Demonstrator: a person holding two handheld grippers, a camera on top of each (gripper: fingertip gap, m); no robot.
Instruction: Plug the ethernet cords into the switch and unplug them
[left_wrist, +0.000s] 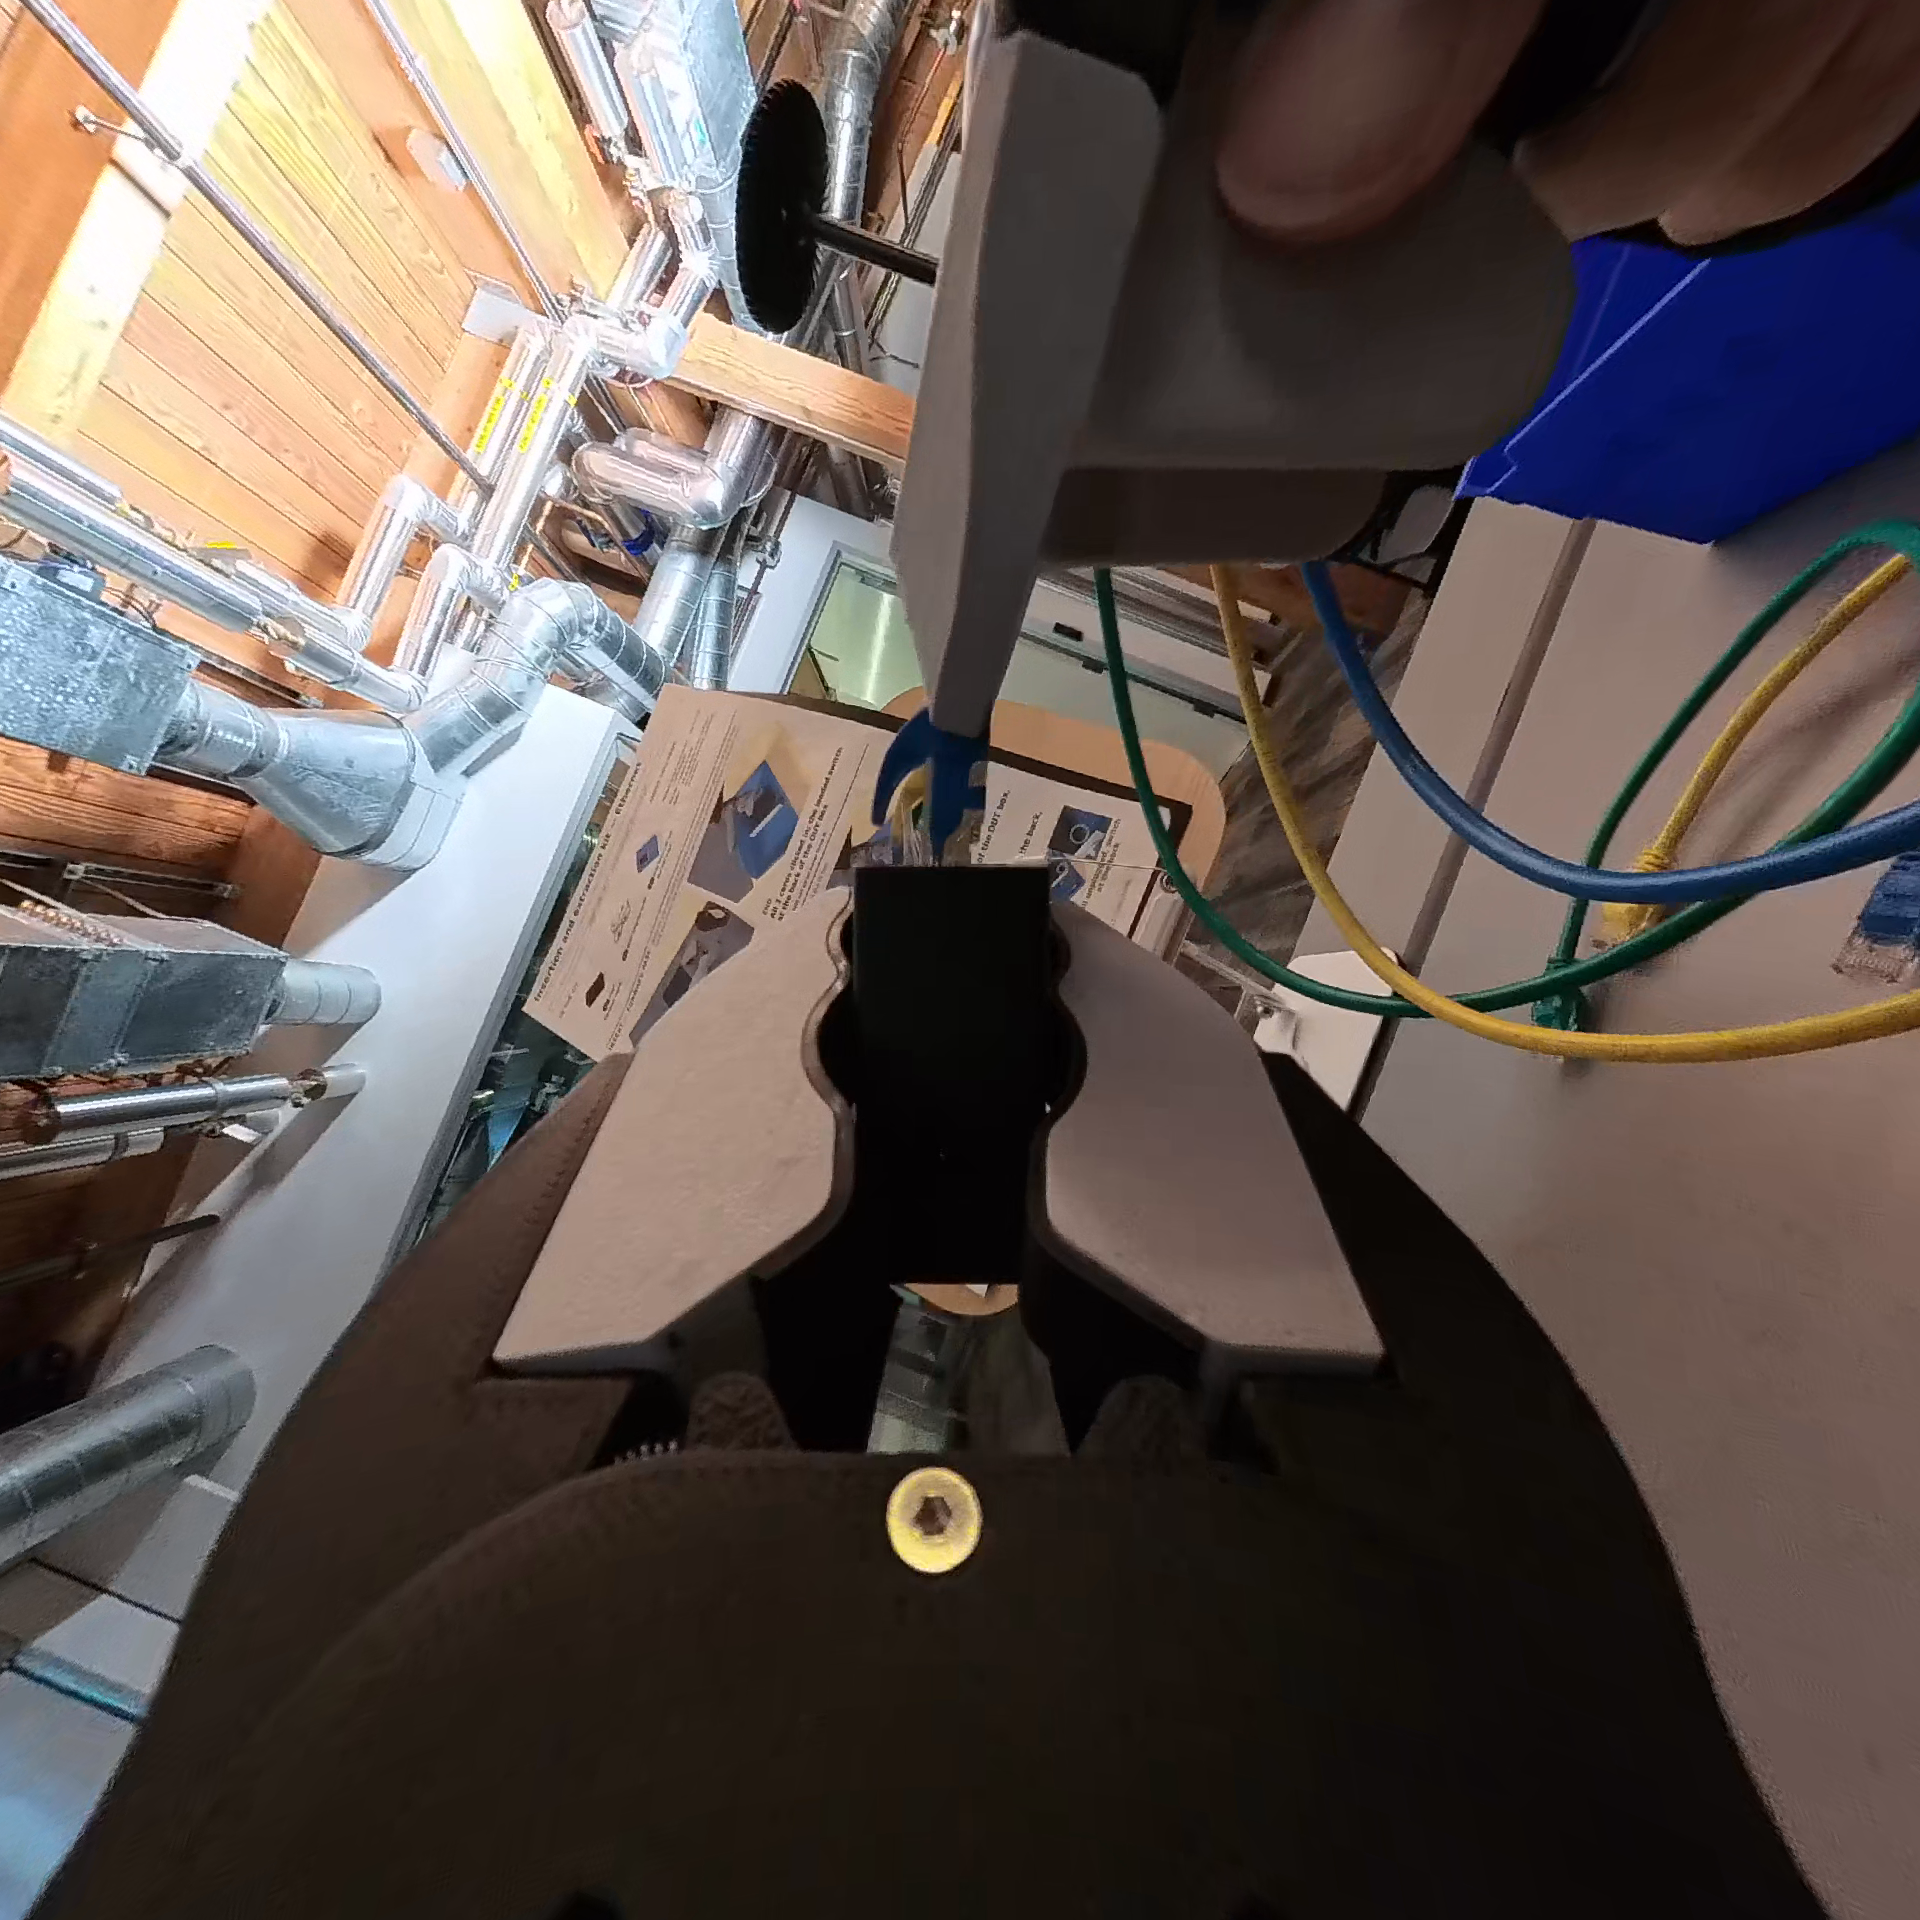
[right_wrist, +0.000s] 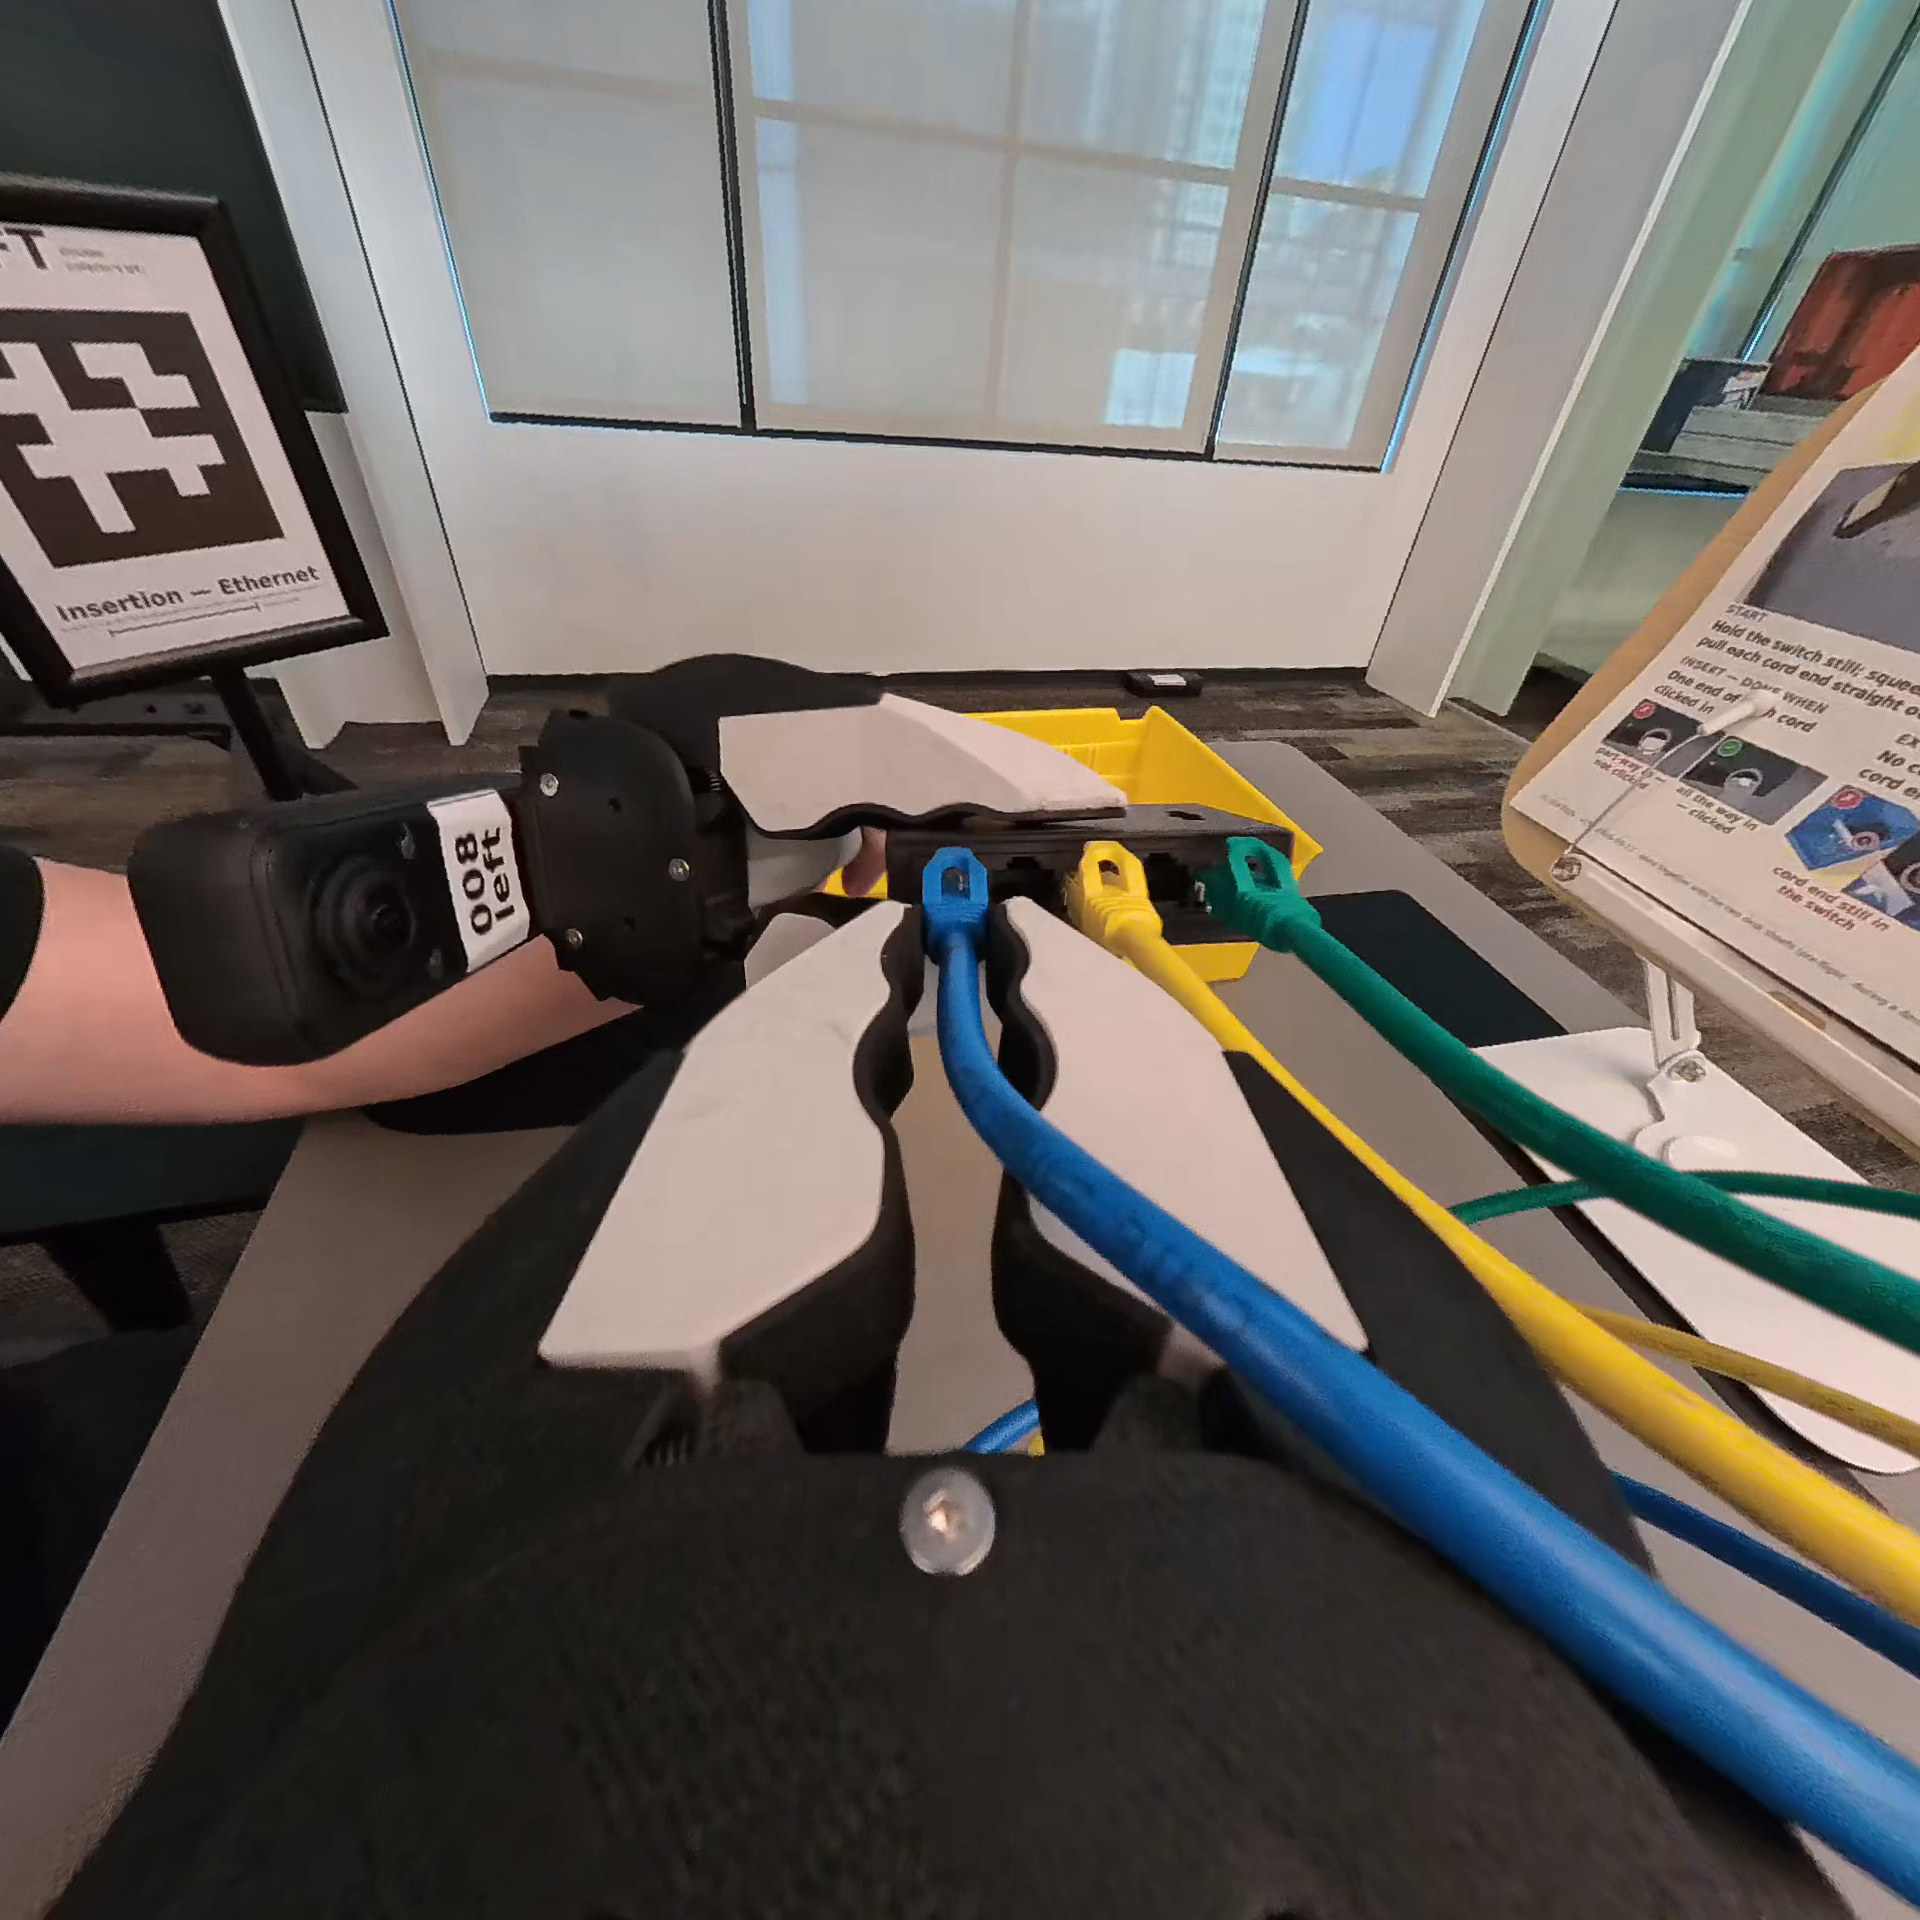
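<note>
the black switch (right_wrist: 1091, 847) is held above the grey table (right_wrist: 395, 1226), clamped flat between the fingers of the left gripper (right_wrist: 914, 821), which reaches in from the table's left edge on a person's bare forearm (right_wrist: 156, 997). in the left wrist view the same switch (left_wrist: 951, 1070) fills the gap between the two grey fingers, so those jaws are clenched on it.

three cords sit in the switch's front face. the blue cord (right_wrist: 1195, 1226) is at the left, the yellow cord (right_wrist: 1247, 1049) in the middle, the green cord (right_wrist: 1455, 1049) at the right. the right gripper (right_wrist: 956, 935) has its jaws closed around the blue cord just behind its plug; the cord runs back between the fingers and over the right one. from the left wrist view the right gripper (left_wrist: 961, 727) comes down from above, with the blue plug boot at its tip.

a yellow bin (right_wrist: 1174, 748) stands behind the switch toward the table's far edge, and a blue bin (left_wrist: 1714, 395) shows in the left wrist view. loose ends of the blue, yellow and green cords loop across the tabletop. an instruction sheet on a wooden clipboard (right_wrist: 1558, 790) leans on a white stand (right_wrist: 1683, 1174) at the table's right edge.

the room has a large white-framed window (right_wrist: 935, 208), patterned carpet, and a framed black-and-white marker sign (right_wrist: 156, 447) on a stand at the left. overhead are wood planks and silver ducts (left_wrist: 312, 748).
</note>
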